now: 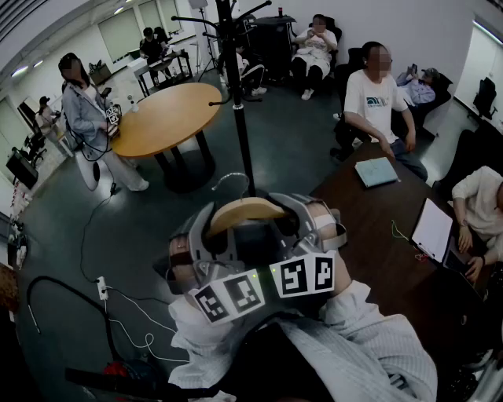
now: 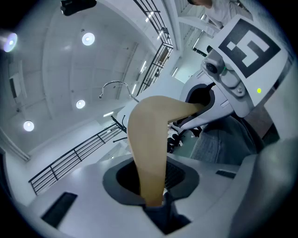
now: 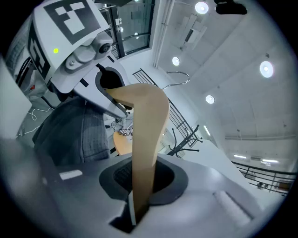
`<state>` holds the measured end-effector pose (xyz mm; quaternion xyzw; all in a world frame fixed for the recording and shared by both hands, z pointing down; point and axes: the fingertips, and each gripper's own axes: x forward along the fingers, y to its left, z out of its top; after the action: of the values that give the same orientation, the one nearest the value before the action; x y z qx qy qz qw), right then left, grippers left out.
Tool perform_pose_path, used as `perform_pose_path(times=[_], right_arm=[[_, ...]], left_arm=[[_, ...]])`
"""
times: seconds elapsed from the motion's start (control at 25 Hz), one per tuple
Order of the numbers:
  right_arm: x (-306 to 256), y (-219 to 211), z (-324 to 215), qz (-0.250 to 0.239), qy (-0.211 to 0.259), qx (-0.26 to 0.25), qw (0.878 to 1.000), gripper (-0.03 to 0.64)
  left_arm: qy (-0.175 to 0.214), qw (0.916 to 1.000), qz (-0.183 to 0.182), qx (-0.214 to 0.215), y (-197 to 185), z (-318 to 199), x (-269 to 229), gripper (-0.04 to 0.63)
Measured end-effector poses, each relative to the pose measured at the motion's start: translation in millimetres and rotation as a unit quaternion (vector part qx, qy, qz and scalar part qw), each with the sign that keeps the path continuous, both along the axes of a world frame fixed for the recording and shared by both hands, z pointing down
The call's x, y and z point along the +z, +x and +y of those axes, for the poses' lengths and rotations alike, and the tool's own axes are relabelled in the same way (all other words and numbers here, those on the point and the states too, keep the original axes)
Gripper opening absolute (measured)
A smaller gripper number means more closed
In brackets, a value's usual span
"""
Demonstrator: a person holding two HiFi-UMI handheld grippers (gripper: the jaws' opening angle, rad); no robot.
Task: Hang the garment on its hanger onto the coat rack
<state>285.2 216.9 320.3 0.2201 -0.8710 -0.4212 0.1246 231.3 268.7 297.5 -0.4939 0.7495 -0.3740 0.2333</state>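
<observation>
1. The left gripper [image 2: 153,197] and the right gripper [image 3: 139,204] each pinch one end of the wooden hanger [image 1: 245,210], held near the viewer.
2. The garment [image 2: 219,144] hangs beneath it; the coat rack [image 1: 240,118] stands just beyond.
3. Risk: the hook [image 1: 230,182], seemingly well below the pegs [image 1: 187,19], may miss them. An uneven lift or a loosened pinch would tilt the hanger and shed the garment.
</observation>
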Motion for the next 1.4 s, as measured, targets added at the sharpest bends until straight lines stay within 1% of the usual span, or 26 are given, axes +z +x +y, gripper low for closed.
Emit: perform_pose_path(times=[0.2,0.52,0.88,1.04,1.16,1.28,1.4], right_arm=[[-6.0,-10.3,-10.4,-0.017,0.004,-0.003,1.0,0.029],[-3.2,-3.0,-24.5,-0.01,0.004,-0.005,1.0,0.031],[7.2,-11.4,-34.9,-0.002,0.001,-0.021,1.0,0.031],[12.6,-33.3,-40.8,0.005,-0.004,-0.025,1.0,0.031],[17.1,-59.3,-51.0,0.009,-0.006,-0.023,1.0,0.031],[20.0,-93.8,-63.5,0.014,-0.005,-0.012,1.0,0.031],[20.0,-138.0,-76.2,0.019,0.0,0.004,1.0,0.031]], left_arm=[[0.008,0.9999,-0.015,-0.001,-9.3,-10.5,-7.7,0.084],[0.005,1.0,-0.005,0.0,-2.1,-25.2,-3.6,0.084],[-0.002,0.9998,0.006,-0.019,-9.4,-34.1,7.7,0.084],[-0.006,0.9997,0.011,-0.023,-31.4,-39.8,13.2,0.084],[-0.006,0.9997,0.014,-0.019,-57.6,-50.3,17.9,0.084],[-0.007,0.9998,0.02,-0.007,-93.3,-64.2,22.1,0.084],[-0.008,0.9995,0.028,0.01,-139.4,-78.9,23.6,0.084]])
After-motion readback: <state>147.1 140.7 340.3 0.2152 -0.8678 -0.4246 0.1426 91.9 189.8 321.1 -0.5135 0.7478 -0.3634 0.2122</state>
